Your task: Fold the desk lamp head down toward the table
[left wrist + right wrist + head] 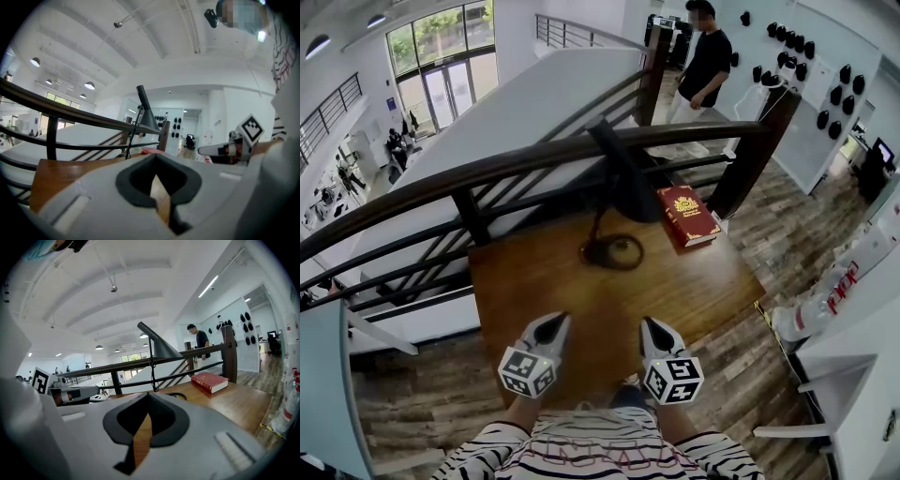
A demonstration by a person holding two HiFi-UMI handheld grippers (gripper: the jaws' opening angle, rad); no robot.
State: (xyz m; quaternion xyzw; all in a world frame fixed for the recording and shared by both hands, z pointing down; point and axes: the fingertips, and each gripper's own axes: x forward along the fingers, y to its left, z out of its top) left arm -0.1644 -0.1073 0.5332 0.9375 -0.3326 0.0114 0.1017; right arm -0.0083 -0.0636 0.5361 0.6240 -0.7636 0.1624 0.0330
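A black desk lamp stands at the far middle of the wooden table (pixel 534 281). Its round base (pixel 612 251) rests on the wood and its cone head (pixel 623 173) is raised up by the railing. The lamp head (pixel 146 115) also shows ahead in the left gripper view, and as a cone (pixel 159 345) above a thin stem in the right gripper view. My left gripper (pixel 555 323) (pixel 156 158) and right gripper (pixel 652 326) (pixel 149 397) hover side by side over the table's near edge. Both are shut and hold nothing, well short of the lamp.
A red book (pixel 686 214) (pixel 209 381) lies at the table's far right corner, beside the lamp. A dark railing (pixel 487 169) runs along the far edge. A person (pixel 705 61) stands beyond it. White bottles (pixel 825 300) sit on a white desk at the right.
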